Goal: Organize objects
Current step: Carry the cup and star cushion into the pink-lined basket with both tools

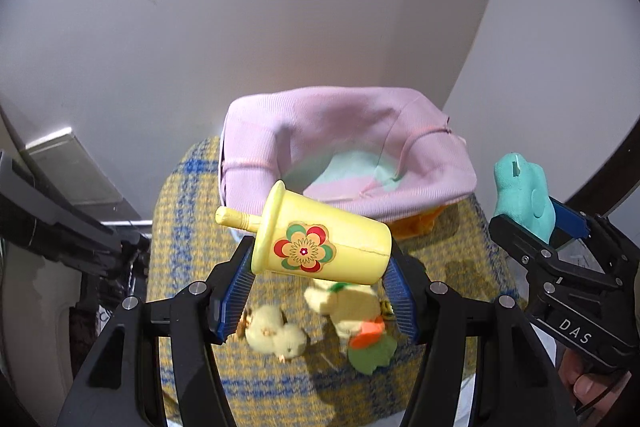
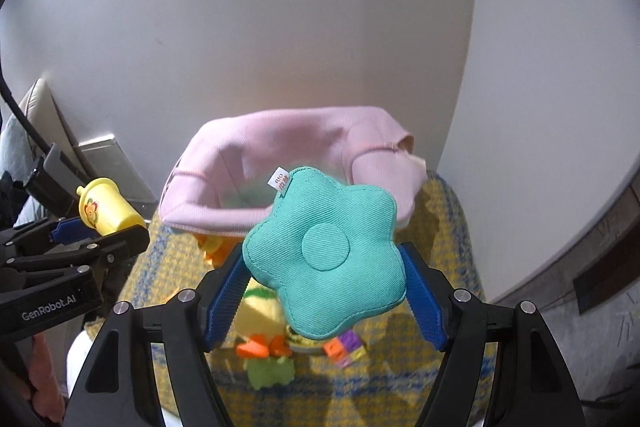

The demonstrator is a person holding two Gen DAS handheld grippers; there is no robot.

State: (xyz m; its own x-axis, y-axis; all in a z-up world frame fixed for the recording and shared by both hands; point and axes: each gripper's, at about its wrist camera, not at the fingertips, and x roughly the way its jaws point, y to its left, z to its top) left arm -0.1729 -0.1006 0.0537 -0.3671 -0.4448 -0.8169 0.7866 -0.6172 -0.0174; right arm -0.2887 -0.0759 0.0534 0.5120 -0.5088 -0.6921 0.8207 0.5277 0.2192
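My left gripper (image 1: pixel 320 263) is shut on a yellow toy cup (image 1: pixel 320 239) with a flower sticker and a straw, held on its side above the cloth. The cup also shows in the right wrist view (image 2: pixel 106 207). My right gripper (image 2: pixel 324 279) is shut on a teal flower-shaped cushion (image 2: pixel 326 251), held in the air in front of the pink fabric basket (image 2: pixel 224 163). The cushion shows at the right of the left wrist view (image 1: pixel 522 191). The basket (image 1: pixel 256 131) stands at the back of the yellow and blue checked cloth (image 1: pixel 188 223), its mouth open.
On the cloth below the grippers lie a pale yellow plush chick (image 1: pixel 276 335), a yellow plush with orange and green parts (image 1: pixel 356 311), and small orange and purple blocks (image 2: pixel 346 345). An orange item (image 1: pixel 416 223) sits under the basket's front. A white wall stands behind.
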